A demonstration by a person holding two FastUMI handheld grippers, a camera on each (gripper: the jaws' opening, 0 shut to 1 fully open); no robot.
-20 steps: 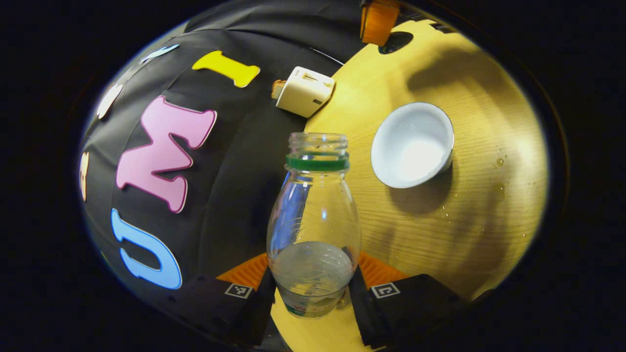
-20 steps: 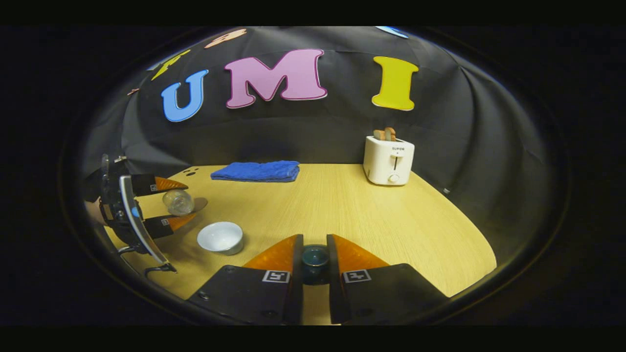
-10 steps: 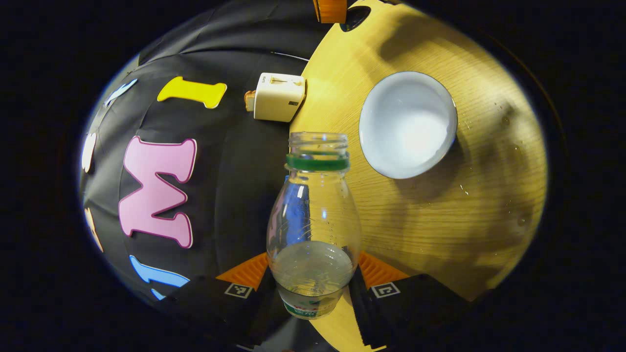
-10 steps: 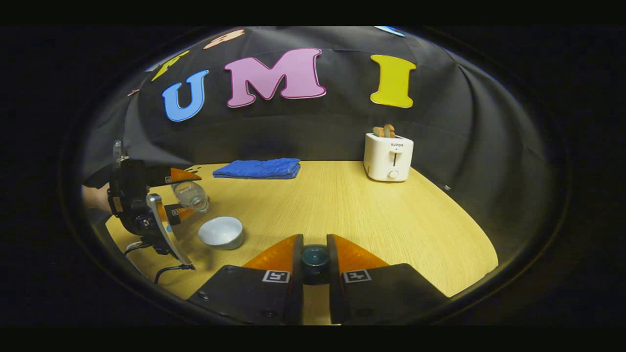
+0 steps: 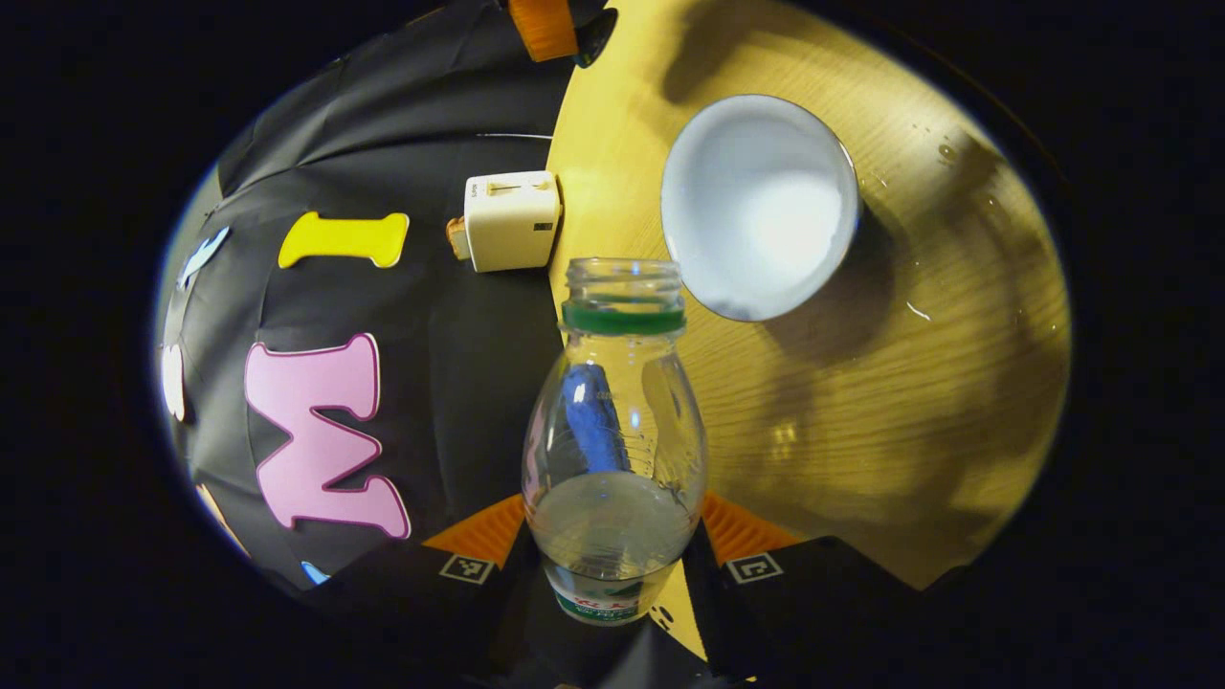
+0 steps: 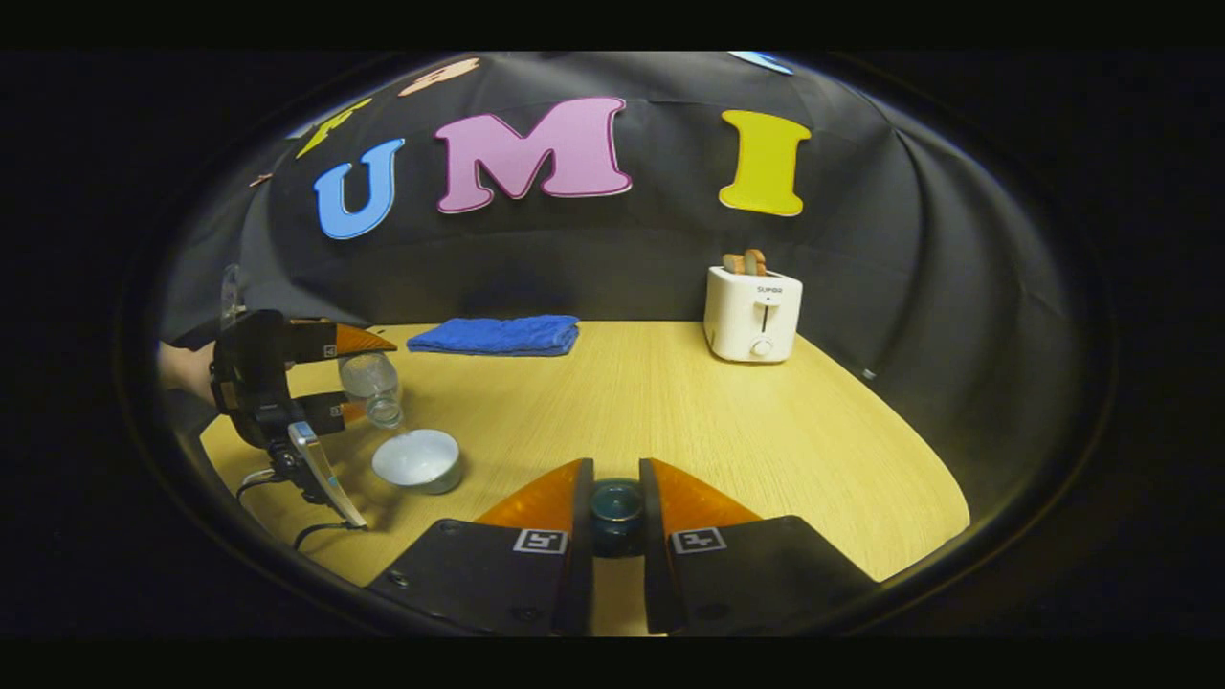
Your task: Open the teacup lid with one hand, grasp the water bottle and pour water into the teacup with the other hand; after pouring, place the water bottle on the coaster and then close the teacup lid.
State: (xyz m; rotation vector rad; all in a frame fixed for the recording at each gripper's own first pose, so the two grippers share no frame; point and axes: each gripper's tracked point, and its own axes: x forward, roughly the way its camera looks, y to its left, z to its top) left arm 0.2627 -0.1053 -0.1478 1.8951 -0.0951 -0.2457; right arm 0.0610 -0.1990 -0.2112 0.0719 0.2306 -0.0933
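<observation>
Water bottle [image 5: 613,421]: clear, glossy plastic.
Teacup [image 5: 759,206]: smooth, glazed white ceramic.
Table [image 6: 689,411]: light wood grain, matt.
Towel [image 6: 498,335]: soft blue cloth.
Toaster [image 6: 752,313]: smooth white plastic.

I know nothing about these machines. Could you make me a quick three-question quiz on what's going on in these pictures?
1. True or false: the bottle held in the left claw has a cap on.
2. What does the right claw hold? A) the towel B) the lid C) the toaster
3. Fill in: the bottle's mouth is tipped toward the white ____.

Key
1. False: the mouth is open.
2. B: both fingers press on the small dark lid.
3. Cup, which stands open on the table.
</observation>
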